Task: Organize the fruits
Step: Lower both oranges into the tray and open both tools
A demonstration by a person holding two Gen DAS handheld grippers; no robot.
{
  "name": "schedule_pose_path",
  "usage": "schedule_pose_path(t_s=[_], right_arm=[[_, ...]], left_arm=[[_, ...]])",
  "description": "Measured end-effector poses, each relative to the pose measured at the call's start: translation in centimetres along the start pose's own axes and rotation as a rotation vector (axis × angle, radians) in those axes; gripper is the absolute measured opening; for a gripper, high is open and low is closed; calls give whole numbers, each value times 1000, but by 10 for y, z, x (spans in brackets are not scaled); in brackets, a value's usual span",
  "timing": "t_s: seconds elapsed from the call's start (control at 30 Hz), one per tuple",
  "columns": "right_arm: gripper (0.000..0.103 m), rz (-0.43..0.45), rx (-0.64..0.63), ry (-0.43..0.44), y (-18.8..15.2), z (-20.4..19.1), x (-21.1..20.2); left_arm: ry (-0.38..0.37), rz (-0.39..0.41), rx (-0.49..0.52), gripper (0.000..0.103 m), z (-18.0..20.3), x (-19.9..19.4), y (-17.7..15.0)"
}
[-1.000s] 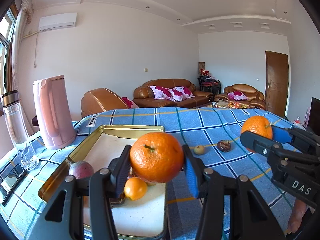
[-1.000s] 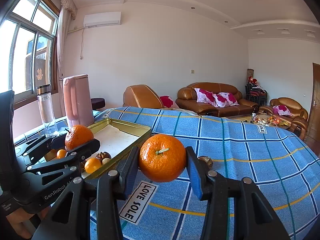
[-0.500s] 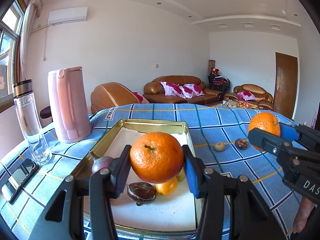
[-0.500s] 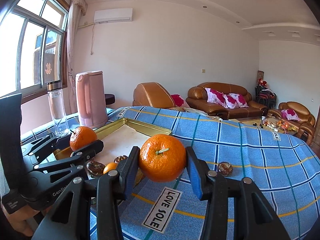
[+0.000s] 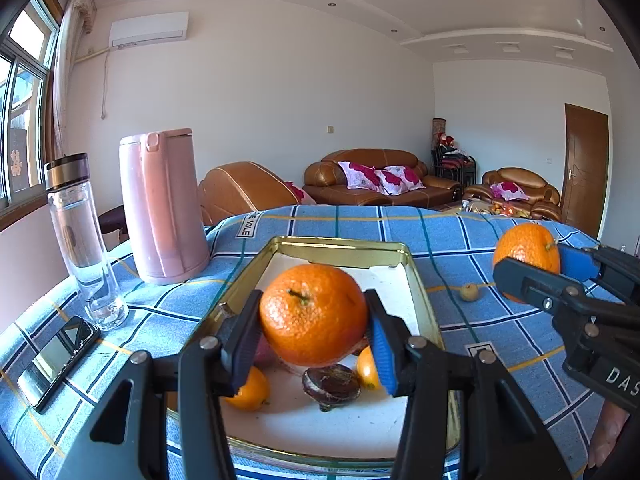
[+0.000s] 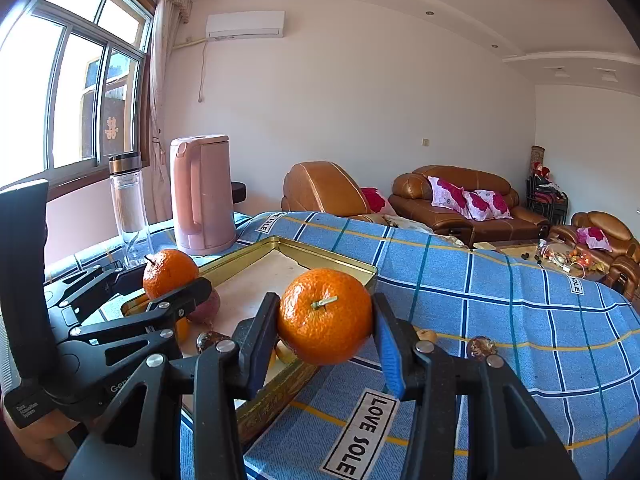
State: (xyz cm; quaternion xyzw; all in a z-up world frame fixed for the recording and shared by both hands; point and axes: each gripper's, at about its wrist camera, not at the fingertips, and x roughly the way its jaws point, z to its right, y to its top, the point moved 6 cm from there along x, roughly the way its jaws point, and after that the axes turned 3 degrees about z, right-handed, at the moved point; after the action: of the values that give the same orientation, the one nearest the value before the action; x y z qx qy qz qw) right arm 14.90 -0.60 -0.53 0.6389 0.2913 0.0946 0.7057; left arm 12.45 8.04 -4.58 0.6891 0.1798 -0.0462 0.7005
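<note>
- Fingers of the left gripper point(image 5: 314, 340) are clamped on a round orange mandarin with a short stem point(image 5: 313, 314), held in the air above the near half of the shallow gold-rimmed metal tray point(image 5: 420, 292).
- Right gripper point(image 6: 325, 338) pinches a second stemmed orange mandarin point(image 6: 325, 316), hanging just over the tray's near corner edge point(image 6: 280, 392), not yet inside it.
- Tray floor below already holds smaller fruit: a small orange citrus point(image 5: 248, 390), a dark brown wrinkled fruit point(image 5: 331, 386) and a purplish round one point(image 6: 206, 308).
- Step in hand, as I judge it: carrying both mandarins to the tray. Next calls for lowering each onto bare white floor beyond the pile, then opening the fingers gently so nothing rolls.
- Farther out on the blue checked tablecloth point(image 6: 500, 320), a small yellowish fruit point(image 5: 469, 292) and a brown shrivelled fruit point(image 6: 480, 347) lie loose, likely still to collect.
- Beyond the tray stand a pink plastic kettle point(image 5: 162, 206) and a clear glass bottle with a dark lid point(image 5: 80, 236).
</note>
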Motion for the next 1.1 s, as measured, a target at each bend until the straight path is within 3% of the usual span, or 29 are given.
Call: schedule_pose_path(t_s=[0.67, 1.1], right_arm=[[48, -69, -8, 106, -10, -47, 42], [48, -154, -43, 147, -27, -71, 64]], left_arm=[[93, -92, -32, 51, -56, 16, -16], [97, -154, -1, 51, -60, 24, -23]])
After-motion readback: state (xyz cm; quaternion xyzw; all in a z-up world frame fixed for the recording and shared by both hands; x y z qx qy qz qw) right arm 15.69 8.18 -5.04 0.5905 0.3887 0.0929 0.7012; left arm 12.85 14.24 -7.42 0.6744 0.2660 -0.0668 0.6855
